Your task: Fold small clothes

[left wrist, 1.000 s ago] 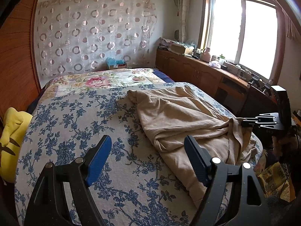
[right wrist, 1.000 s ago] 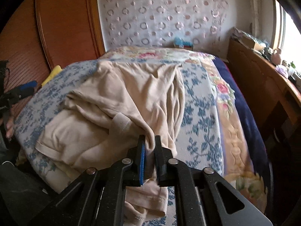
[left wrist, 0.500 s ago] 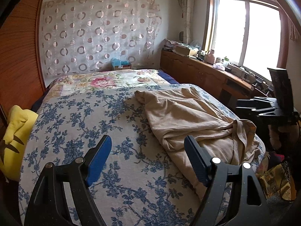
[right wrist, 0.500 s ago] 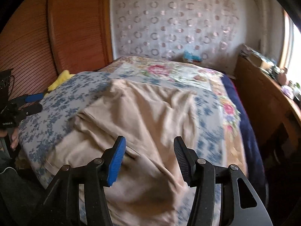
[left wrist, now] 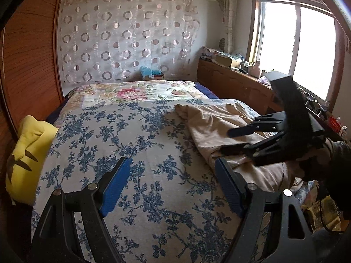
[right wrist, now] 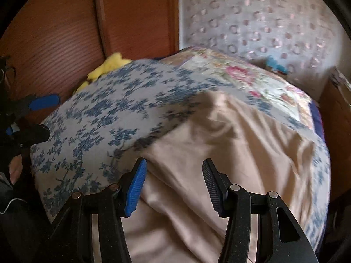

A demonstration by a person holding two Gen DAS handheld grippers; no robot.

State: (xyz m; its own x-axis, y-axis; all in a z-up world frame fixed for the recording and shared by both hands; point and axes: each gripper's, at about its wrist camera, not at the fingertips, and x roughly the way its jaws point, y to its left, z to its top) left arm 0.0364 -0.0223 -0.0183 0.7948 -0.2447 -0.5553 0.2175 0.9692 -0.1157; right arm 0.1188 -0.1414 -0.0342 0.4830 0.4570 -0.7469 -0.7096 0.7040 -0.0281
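A beige garment (left wrist: 215, 125) lies crumpled on the right side of the blue-flowered bedspread (left wrist: 122, 135); in the right wrist view the garment (right wrist: 219, 149) fills the middle and bottom. My left gripper (left wrist: 172, 182) is open and empty above the bedspread, left of the garment. My right gripper (right wrist: 173, 182) is open and empty just above the garment's near edge. It also shows in the left wrist view (left wrist: 228, 141), hovering over the garment. The left gripper shows at the left edge of the right wrist view (right wrist: 28, 118).
A yellow plush pillow (left wrist: 26, 153) lies at the bed's left edge by the wooden headboard wall (left wrist: 28, 65). A pink-flowered quilt (left wrist: 136, 92) covers the far end. A wooden cabinet (left wrist: 237, 87) with clutter runs under the window at the right.
My right gripper let go of the garment, opened, and swung left over it. The garment settled on the bed. My left gripper stayed open and shifted little.
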